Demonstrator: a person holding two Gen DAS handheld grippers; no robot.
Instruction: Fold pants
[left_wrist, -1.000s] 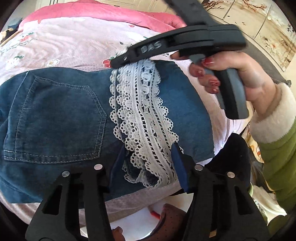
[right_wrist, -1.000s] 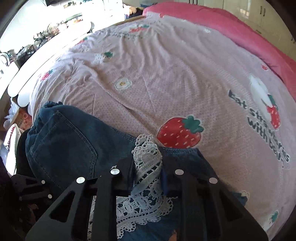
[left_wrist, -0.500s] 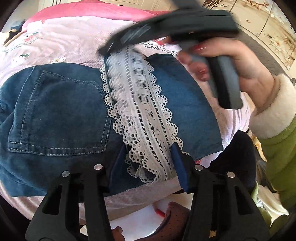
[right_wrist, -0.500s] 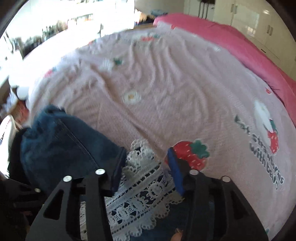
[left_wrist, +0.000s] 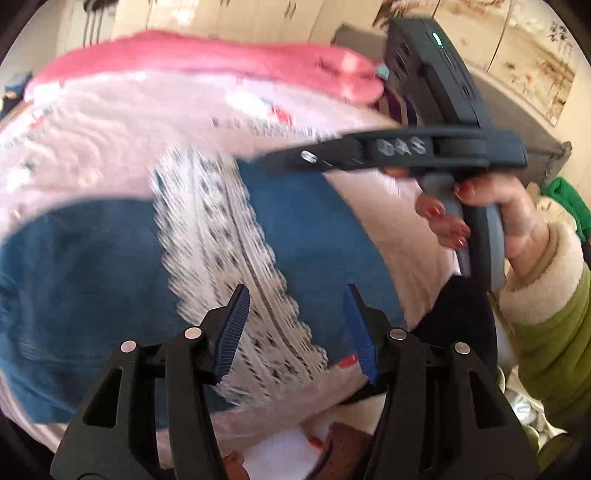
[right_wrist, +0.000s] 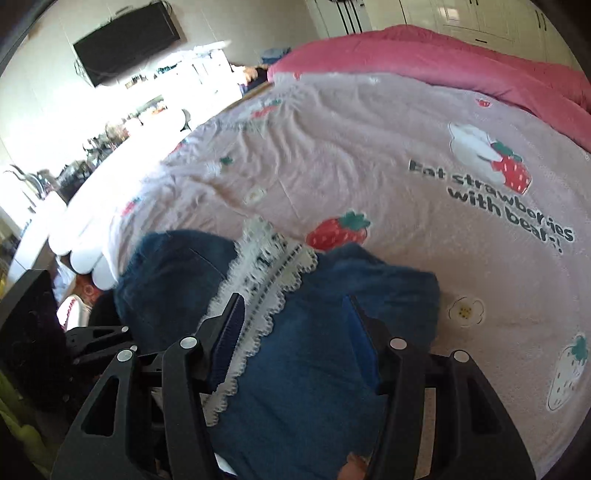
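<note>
Just ahead of your left gripper (left_wrist: 295, 325), its jaws stand apart over the lace trim (left_wrist: 229, 258) and pinch nothing, apparently free after laying the fold. Your right gripper (right_wrist: 291, 339), whose jaws have just been opening, likewise hangs empty above the denim pants (right_wrist: 314, 350). They lie folded near the bed's edge on the strawberry-print bedspread (right_wrist: 369, 166), the lace band running away from you toward the pink quilt (right_wrist: 424, 55).
</note>
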